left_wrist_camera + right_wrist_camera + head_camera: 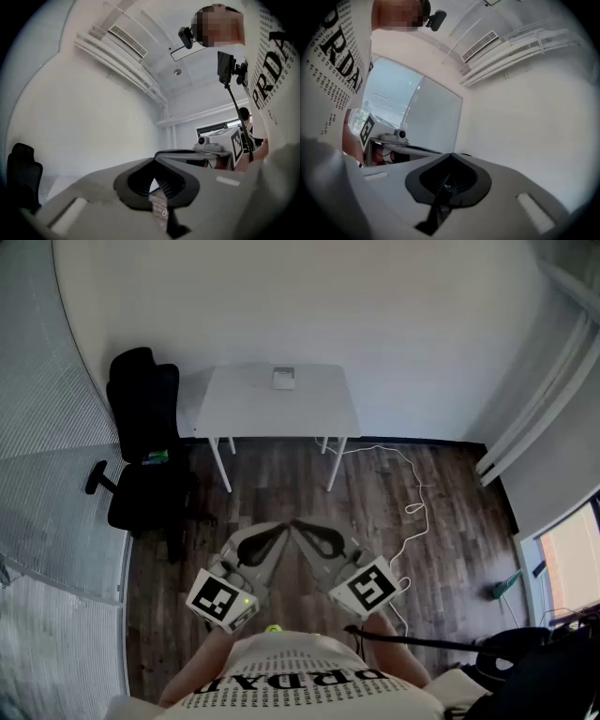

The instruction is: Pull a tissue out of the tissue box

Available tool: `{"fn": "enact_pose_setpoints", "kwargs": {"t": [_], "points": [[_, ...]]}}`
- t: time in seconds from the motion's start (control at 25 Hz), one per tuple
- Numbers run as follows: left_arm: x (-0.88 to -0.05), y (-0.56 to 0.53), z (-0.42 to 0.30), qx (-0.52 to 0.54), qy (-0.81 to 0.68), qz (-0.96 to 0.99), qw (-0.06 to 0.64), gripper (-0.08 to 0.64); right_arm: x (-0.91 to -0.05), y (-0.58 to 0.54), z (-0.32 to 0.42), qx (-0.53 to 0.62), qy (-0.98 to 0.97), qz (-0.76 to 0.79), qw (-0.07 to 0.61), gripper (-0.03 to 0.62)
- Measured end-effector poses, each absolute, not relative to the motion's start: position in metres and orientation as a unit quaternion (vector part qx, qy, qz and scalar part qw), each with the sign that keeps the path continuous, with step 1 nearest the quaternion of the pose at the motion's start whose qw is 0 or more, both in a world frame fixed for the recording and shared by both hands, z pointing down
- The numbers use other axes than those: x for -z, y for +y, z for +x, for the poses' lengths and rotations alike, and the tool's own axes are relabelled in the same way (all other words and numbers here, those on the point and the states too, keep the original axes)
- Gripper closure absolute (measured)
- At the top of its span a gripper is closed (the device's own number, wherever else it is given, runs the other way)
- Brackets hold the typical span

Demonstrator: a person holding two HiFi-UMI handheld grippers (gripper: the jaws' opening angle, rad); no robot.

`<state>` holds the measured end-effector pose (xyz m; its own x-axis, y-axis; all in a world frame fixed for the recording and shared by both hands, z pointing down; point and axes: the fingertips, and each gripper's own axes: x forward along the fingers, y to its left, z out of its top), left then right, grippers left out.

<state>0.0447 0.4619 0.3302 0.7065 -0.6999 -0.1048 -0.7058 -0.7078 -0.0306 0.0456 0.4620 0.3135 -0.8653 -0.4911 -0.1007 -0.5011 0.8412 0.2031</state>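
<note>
The tissue box [283,378] is a small pale box at the back edge of a white table [244,413] against the far wall, well away from me. Both grippers hang close to my body over the wooden floor, tips nearly meeting. My left gripper [279,528] is shut with nothing in it, and its jaws [154,161] meet at the tip. The same holds for my right gripper [300,524], whose jaws [450,155] are shut and empty. Neither gripper view shows the box; both look up at walls and ceiling.
A black office chair [141,442] stands left of the table. A white cable [412,512] snakes over the dark wood floor to the right. Blinds run along the left side, and dark gear [525,652] lies at the lower right.
</note>
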Motion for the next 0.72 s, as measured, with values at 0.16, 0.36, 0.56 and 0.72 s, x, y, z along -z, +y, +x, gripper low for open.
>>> {"fn": "enact_pose_setpoints", "kwargs": {"t": [0.16,0.36,0.56,0.72], "points": [[-0.332,0.462,0.042,-0.042,0.380,-0.923,0.037,0.557,-0.317,0.462,0.042,-0.116,0.959,-0.259,0.018,0.584],[-0.333,0.462,0.037,-0.043,0.381,-0.923,0.034,0.557,-0.319,0.462,0.037,-0.113,0.959,-0.260,0.015,0.583],[-0.332,0.462,0.036,-0.045,0.382,-0.923,0.036,0.558,-0.317,0.462,0.038,-0.104,0.961,-0.254,0.026,0.583],[-0.331,0.461,0.034,-0.047,0.381,-0.923,0.034,0.558,-0.318,0.463,0.036,-0.112,0.961,-0.254,0.015,0.583]]}}
